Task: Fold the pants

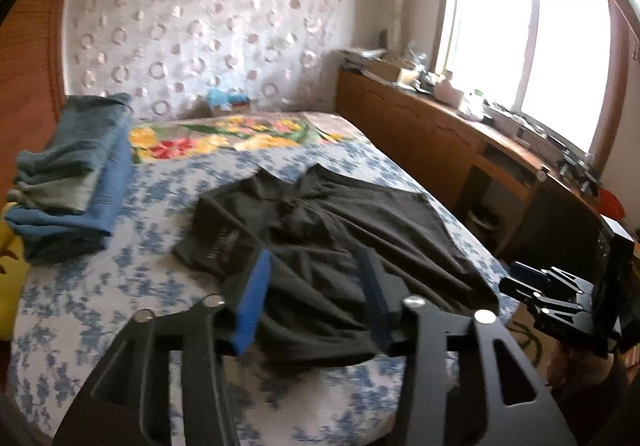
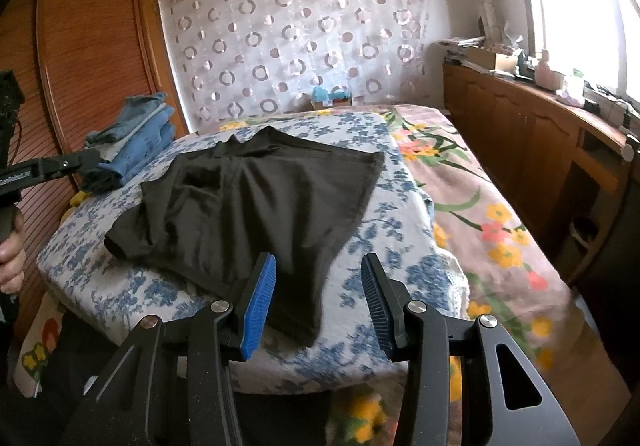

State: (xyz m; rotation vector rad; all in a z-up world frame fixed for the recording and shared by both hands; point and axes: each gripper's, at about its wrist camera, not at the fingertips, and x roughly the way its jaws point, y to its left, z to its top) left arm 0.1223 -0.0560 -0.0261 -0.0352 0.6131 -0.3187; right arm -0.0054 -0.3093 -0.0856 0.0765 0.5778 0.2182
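A: What do I have at the far left?

B: A stack of folded jeans and towels point(image 1: 72, 173) sits along the left edge of the bed, in front of the wooden wardrobe point(image 2: 92, 41). It lies apart from the black pants.

A: And the pants themselves?

B: I see the black pants point(image 1: 320, 246) spread rumpled over the blue-flowered sheet point(image 1: 152, 189), reaching to the near edge of the bed point(image 2: 492, 205). In the right wrist view one dark corner hangs just over that near edge.

A: My left gripper?

B: The left gripper point(image 1: 316, 298) hangs above the near part of the pants with its blue-padded fingers point(image 1: 254, 306) spread apart, nothing between them. I cannot tell whether the pads touch the cloth.

A: And the right one?

B: The right gripper point(image 2: 318, 302) is also wide apart, its ribbed blue pads point(image 2: 260, 310) framing the near corner of the pants, and it grips nothing. In the left wrist view it shows at the right edge, off the bed's right side.

A: Further right?

B: A floral bedspread point(image 2: 492, 230) covers the right half of the bed, then a long wooden cabinet point(image 1: 420, 133) runs under the bright window point(image 1: 532, 41).
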